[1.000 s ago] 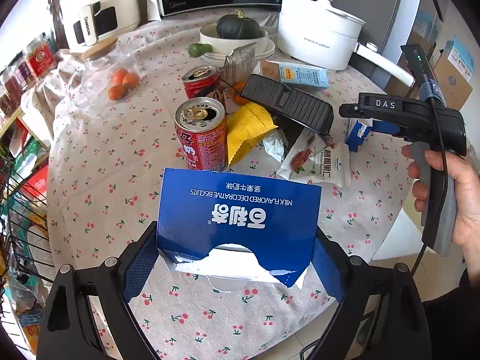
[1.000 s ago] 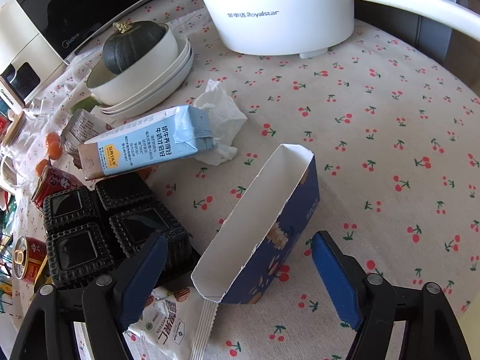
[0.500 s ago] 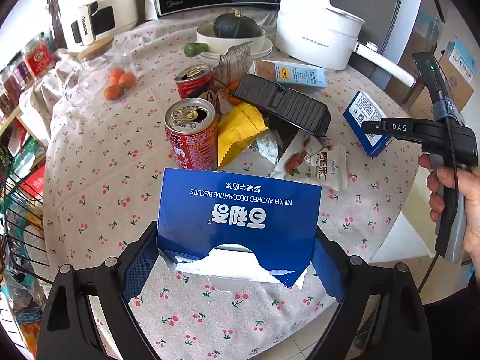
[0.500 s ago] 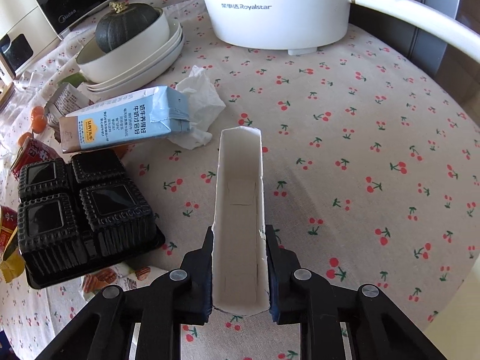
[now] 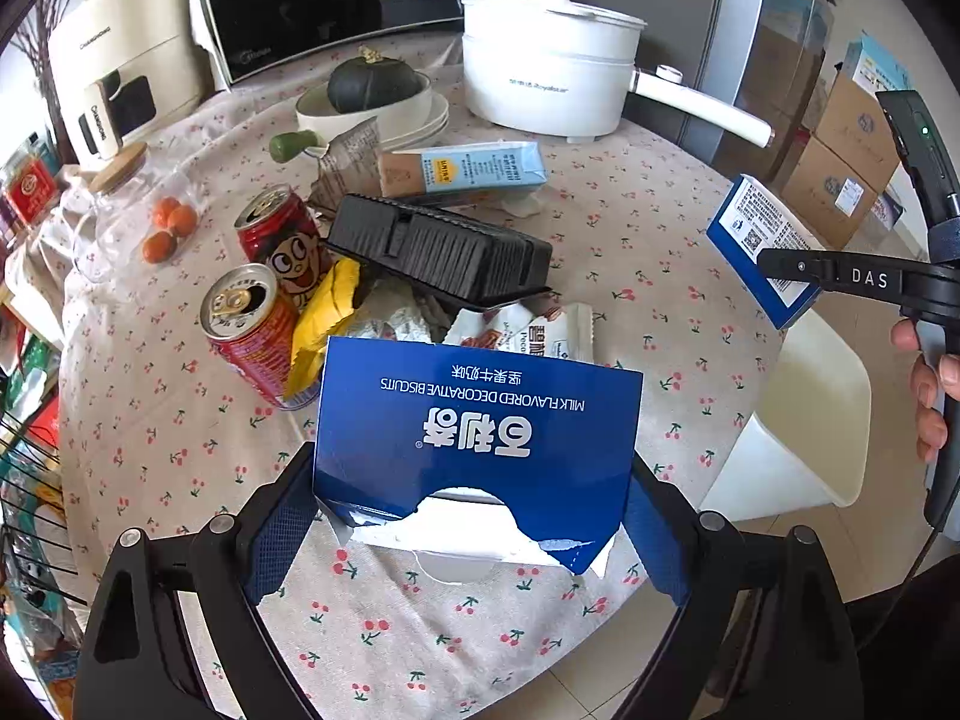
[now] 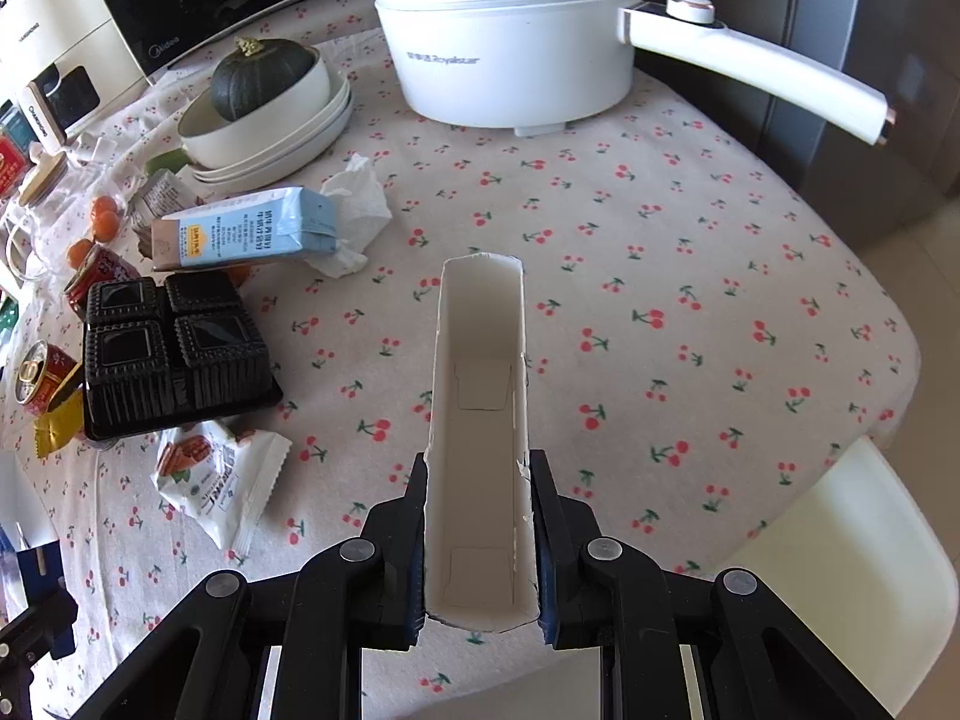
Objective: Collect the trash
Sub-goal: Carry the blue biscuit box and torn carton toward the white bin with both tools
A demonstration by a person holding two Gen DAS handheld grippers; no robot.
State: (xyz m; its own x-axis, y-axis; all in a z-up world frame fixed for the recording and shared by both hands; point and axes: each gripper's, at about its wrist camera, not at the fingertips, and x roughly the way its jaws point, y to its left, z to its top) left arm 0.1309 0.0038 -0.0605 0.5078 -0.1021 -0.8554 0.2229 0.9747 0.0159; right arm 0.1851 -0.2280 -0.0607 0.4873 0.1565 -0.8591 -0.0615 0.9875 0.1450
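Gripping trash in both hands, the person stands at the cherry-print tabletop (image 6: pixel 690 276). Left gripper (image 5: pixel 474 516) fingers clamp the wide sides of a torn blue biscuit box (image 5: pixel 480 426), held above the cloth near the tabletop's edge. Right gripper (image 6: pixel 480 540) fingers are clenched on a narrow blue carton (image 6: pixel 480 396), its open white inside facing up, lifted clear near the tabletop's edge. Two red cans (image 5: pixel 258 330), a black plastic tray (image 6: pixel 168 354), a milk carton (image 6: pixel 246 231) and a snack wrapper (image 6: pixel 222 480) lie in a cluster on the cloth.
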